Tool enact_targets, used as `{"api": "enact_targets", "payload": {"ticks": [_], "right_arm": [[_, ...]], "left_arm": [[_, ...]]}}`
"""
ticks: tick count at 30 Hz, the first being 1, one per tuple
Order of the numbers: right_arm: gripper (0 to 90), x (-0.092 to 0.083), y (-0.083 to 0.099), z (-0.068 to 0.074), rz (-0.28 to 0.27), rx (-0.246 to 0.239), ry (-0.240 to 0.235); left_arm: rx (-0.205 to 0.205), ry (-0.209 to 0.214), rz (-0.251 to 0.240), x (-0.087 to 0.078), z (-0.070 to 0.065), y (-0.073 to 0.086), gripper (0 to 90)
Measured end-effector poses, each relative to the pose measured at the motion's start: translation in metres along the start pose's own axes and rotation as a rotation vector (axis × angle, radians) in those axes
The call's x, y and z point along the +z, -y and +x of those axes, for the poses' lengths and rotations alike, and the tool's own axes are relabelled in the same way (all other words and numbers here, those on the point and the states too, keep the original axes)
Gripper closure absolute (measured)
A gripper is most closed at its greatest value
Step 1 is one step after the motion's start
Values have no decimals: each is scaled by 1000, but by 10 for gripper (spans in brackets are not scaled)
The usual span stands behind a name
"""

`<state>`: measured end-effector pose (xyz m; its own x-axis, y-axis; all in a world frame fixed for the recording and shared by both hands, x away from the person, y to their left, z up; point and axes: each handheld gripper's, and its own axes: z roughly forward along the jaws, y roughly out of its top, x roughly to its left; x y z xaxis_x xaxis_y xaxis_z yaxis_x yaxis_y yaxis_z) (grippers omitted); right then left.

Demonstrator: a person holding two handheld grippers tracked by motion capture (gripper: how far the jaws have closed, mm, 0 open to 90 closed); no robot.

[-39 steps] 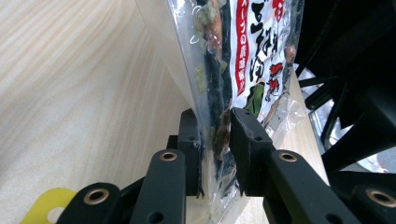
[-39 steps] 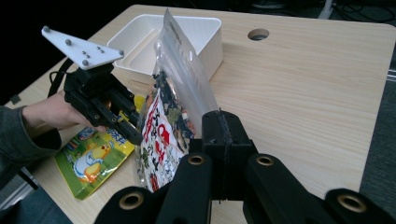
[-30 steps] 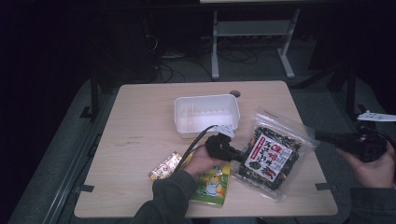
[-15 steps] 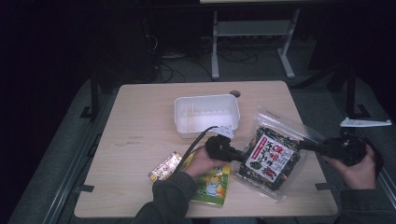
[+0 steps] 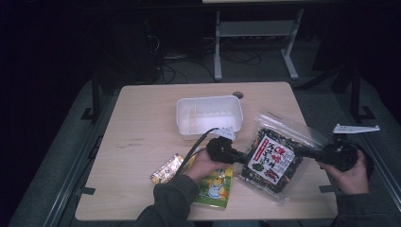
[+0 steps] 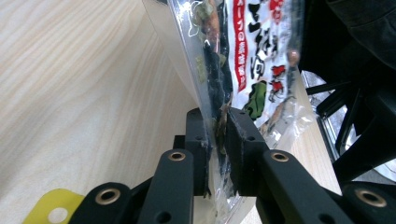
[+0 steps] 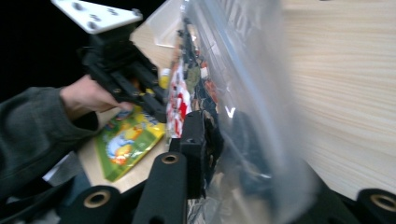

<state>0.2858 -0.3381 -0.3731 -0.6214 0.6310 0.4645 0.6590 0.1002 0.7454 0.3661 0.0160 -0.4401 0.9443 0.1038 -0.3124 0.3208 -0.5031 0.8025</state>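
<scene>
Lying on the right half of the table, just beside the white tub: clear snack bag, dark bits inside, red and white label. Pinched at its left edge by left gripper, pads tight on the plastic. Blurred at right gripper; jaws just closing around the bag's right edge, far pad hidden behind film, grip impossible to confirm.

Table's left half lies open; tub and, seemingly, packets crowd the middle.
</scene>
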Motion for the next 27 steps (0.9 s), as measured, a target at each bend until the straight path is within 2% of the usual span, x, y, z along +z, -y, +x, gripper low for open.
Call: {"api": "enact_targets", "payload": {"ticks": [1, 2, 5, 6, 7, 8, 9, 13, 16, 17, 20, 24, 27], "right_arm": [[760, 0, 0, 0, 0, 0, 0], [780, -2, -3, 4, -3, -3, -42], [784, -4, -6, 11, 5, -17, -41], [786, -6, -10, 18, 14, -36, -34], [786, -6, -10, 18, 14, -36, -34], [787, -10, -15, 25, 16, -56, -21], [787, -12, -17, 28, 20, -68, -7], [787, -21, -24, 36, 19, -92, 25], [787, -24, -27, 39, 7, -99, 27], [787, -25, -30, 41, 1, -108, 32], [787, -24, -36, 45, -13, -122, 39], [787, -20, -43, 48, -18, -137, 41], [787, -11, -55, 52, -23, -157, 39]], "left_arm": [[0, 0, 0, 0, 0, 0, 770], [-4, -3, -9, -2, 0, 0, 752], [3, -15, -6, -4, -3, -1, 697], [10, -39, 2, -8, -4, -1, 677], [10, -39, 2, -8, -4, -1, 669], [8, -62, 6, -14, -7, 0, 642], [8, -62, 6, -14, -7, 0, 622], [9, -109, 10, -28, -13, 7, 568], [12, -121, 12, -34, -16, 10, 538], [16, -137, 19, -37, -19, 12, 515], [25, -174, 34, -50, -28, 19, 488], [24, -187, 46, -60, -33, 25, 448], [23, -202, 59, -73, -38, 34, 416]]}}
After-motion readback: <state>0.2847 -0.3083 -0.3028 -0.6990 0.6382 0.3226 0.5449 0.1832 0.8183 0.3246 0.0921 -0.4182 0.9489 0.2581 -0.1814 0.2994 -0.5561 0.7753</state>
